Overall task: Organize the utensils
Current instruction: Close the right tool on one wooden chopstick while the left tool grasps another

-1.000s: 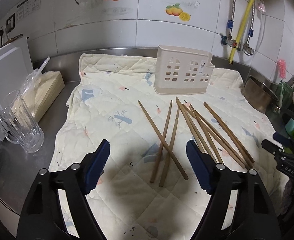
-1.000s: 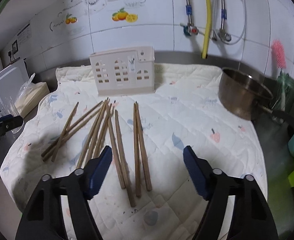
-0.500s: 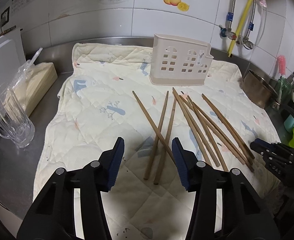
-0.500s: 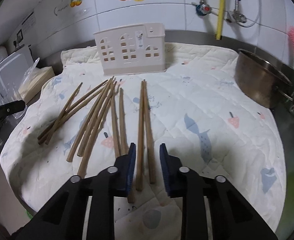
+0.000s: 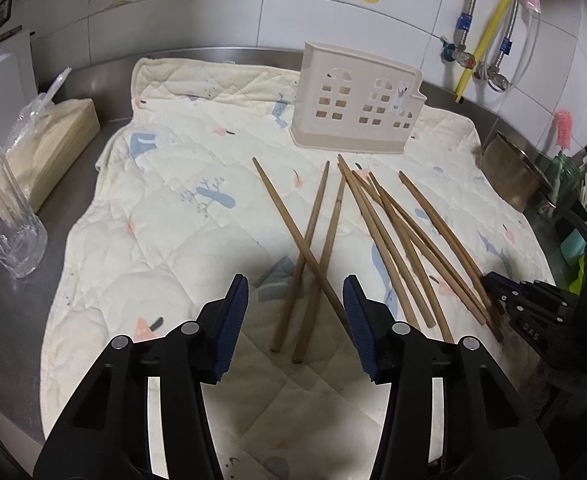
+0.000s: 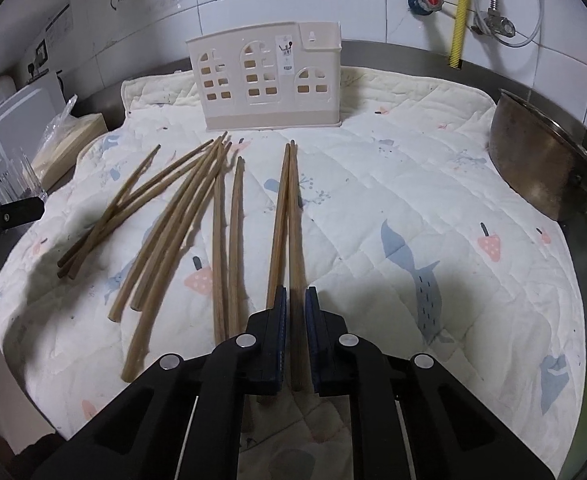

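Several brown wooden chopsticks (image 5: pixel 389 232) lie scattered on a quilted cream mat (image 5: pixel 165 216). A beige plastic utensil holder (image 5: pixel 353 100) with window cut-outs stands at the mat's far edge; it also shows in the right wrist view (image 6: pixel 269 76). My left gripper (image 5: pixel 295 312) is open, its jaws on either side of three crossed chopsticks (image 5: pixel 313 240), just above the mat. My right gripper (image 6: pixel 295 316) is shut on the rightmost chopstick (image 6: pixel 295 216), which still rests on the mat beside its twin (image 6: pixel 279 216).
A clear glass mug (image 5: pixel 5 224) and a bagged stack of wood-coloured items (image 5: pixel 49 140) stand left of the mat. A steel pot (image 6: pixel 541 160) sits at the right. Pipes and a yellow hose (image 6: pixel 459 12) run down the tiled wall.
Both grippers moved down and forward over the chopsticks. The left jaws narrowed but stay open. The right jaws closed onto the rightmost chopstick.
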Demonstrator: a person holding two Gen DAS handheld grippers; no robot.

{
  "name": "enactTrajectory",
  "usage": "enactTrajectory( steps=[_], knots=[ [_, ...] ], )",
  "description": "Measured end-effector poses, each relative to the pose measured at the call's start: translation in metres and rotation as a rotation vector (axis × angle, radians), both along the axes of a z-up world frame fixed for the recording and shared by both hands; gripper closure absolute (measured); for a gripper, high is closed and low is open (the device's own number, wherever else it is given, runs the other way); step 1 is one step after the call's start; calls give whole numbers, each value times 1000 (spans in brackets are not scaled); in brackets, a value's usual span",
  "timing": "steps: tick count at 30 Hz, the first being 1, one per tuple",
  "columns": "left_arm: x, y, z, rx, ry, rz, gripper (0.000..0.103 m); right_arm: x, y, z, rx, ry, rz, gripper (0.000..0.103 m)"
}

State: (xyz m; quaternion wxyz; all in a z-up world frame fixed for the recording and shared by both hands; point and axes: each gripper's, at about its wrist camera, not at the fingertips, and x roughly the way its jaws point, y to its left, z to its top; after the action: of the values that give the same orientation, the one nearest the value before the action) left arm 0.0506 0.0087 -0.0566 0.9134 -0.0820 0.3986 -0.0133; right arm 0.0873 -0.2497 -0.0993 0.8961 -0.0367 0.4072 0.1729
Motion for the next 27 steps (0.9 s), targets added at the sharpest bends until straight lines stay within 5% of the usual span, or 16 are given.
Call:
enactTrajectory(
  steps=[10, 16, 27],
  knots=[
    [14, -15, -17, -40, 47, -22, 54, 3, 0, -4, -4, 8, -1, 96],
    [24, -23, -28, -60, 71, -17, 77, 3, 2, -5, -11, 1, -4, 96],
    [41, -24, -40, -58, 109, 42, 78, 3, 0, -6, -2, 2, -3, 96]
  ],
)
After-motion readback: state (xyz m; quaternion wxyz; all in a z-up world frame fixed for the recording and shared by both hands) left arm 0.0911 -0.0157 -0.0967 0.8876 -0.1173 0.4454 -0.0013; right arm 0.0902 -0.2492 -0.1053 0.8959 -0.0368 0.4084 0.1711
